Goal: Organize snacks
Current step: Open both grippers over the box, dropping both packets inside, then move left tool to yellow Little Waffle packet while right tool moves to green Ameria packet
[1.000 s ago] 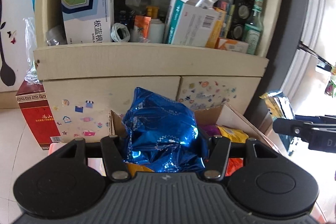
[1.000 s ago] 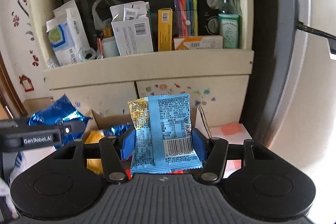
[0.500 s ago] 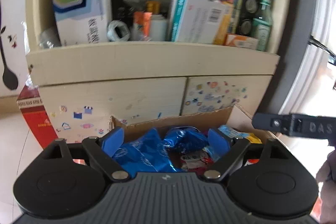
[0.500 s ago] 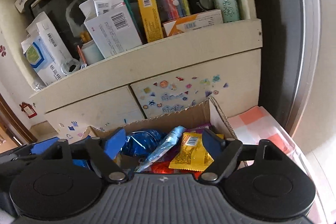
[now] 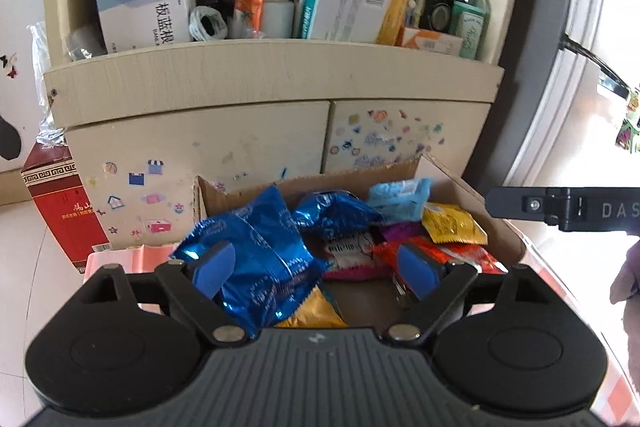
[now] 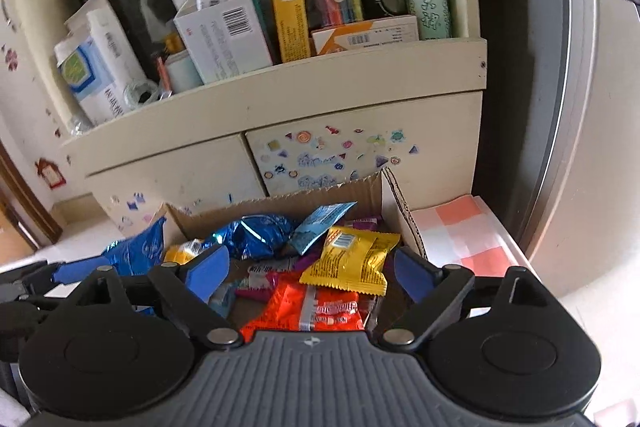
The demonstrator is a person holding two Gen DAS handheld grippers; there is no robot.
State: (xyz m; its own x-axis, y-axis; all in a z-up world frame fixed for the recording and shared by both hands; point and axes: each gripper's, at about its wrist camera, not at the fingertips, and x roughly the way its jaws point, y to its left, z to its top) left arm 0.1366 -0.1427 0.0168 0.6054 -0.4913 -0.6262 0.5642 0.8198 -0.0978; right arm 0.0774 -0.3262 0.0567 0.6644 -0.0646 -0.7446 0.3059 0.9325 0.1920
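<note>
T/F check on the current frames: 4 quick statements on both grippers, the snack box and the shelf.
1. The left gripper is clamped on a blue foil bag. False: its jaws stand open and the bag lies in the cardboard box.
2. The right gripper is open, holding nothing. True.
3. The yellow packet lies on the floor. False: it is in the box.
4. A green-labelled bottle stands on the shelf. True.

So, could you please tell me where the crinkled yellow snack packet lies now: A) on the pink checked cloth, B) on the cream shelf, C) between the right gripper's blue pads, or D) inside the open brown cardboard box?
D: the crinkled yellow snack packet rests on other packets inside the open brown cardboard box, clear of the open right gripper.
</note>
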